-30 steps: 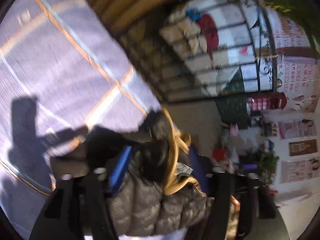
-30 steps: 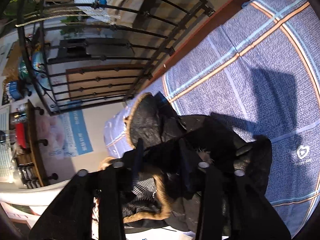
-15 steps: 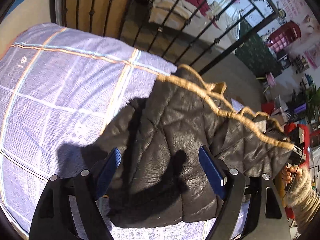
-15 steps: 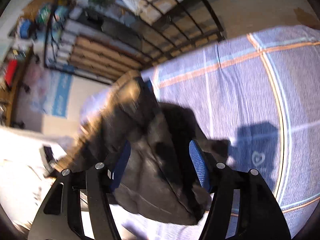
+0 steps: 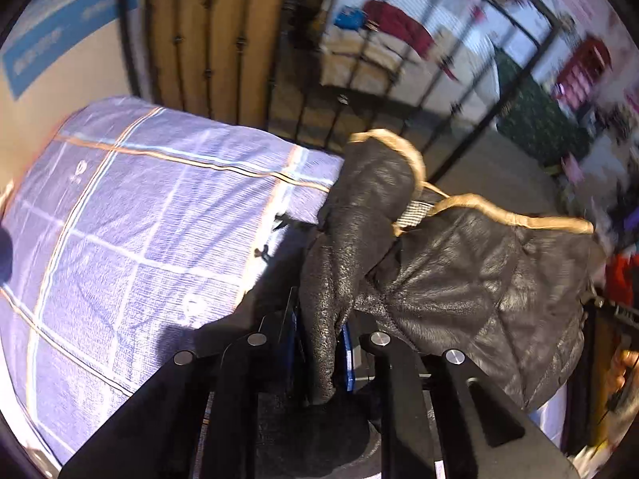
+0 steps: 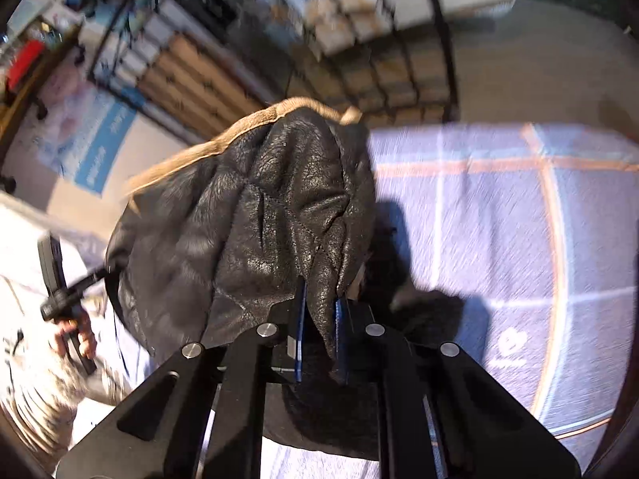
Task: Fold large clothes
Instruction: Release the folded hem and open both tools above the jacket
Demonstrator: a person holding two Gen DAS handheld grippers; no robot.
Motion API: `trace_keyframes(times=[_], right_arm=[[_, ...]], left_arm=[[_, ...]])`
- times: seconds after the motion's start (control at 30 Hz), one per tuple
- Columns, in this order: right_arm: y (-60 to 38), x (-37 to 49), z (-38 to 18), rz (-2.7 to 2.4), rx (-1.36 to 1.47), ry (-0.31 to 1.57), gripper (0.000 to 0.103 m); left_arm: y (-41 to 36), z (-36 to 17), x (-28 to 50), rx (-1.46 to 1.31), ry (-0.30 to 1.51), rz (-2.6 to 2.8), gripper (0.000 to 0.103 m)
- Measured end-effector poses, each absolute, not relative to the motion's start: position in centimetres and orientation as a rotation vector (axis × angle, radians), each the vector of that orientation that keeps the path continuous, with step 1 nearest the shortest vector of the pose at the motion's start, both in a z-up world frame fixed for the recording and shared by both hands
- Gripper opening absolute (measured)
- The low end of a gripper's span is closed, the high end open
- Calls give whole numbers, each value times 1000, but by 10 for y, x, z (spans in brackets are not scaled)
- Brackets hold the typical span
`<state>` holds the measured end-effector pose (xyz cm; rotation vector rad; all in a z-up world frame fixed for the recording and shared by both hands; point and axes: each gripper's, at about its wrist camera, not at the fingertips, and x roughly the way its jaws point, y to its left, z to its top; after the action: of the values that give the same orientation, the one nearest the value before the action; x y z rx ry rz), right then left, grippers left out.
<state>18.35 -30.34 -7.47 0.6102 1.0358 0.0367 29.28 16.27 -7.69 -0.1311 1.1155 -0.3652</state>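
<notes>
My left gripper (image 5: 321, 343) has bare checked bedsheet (image 5: 131, 239) open to its left; the black leather jacket (image 5: 459, 279) fills the space ahead and right. Beyond the bed, a black metal railing (image 5: 471, 135) bars the way. My right gripper (image 6: 319, 331) has open sheet rightward.

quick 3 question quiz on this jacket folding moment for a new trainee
1. True or false: the left gripper is shut on the black jacket.
2. What colour is the trim along the jacket's edge? A) tan B) red C) green
3. Fill in: the right gripper is pinching a fold of the ____ over the checked purple bedsheet.

Key: 1 true; 2 A; 3 jacket
</notes>
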Motion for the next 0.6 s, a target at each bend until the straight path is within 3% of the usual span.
trace_keyframes(times=[0.17,0.23,0.37,0.4,0.43,0.5,0.6], right_arm=[[-302,210,-96,-17,580,1100,12],[-299,223,-128,-78,589,1181,14],[-302,232,-184,-183,678,1267,30],[-301,234,-186,-204,658,1268,33],[-300,236,-186,-218,629,1273,38],[-300,240,-182,-225,582,1285,45],[-307,234,-162,-206,570,1232,48]], left_arm=[[148,-137,310,-37,1246,-256,18],[141,-163,316,-40,1302,-193,32],[136,-181,322,-20,1320,-105,51],[138,-182,324,-22,1327,-87,61],[142,-182,327,-23,1331,-61,78],[158,-172,329,-82,1303,-46,84],[182,-146,321,-191,1252,-73,84]])
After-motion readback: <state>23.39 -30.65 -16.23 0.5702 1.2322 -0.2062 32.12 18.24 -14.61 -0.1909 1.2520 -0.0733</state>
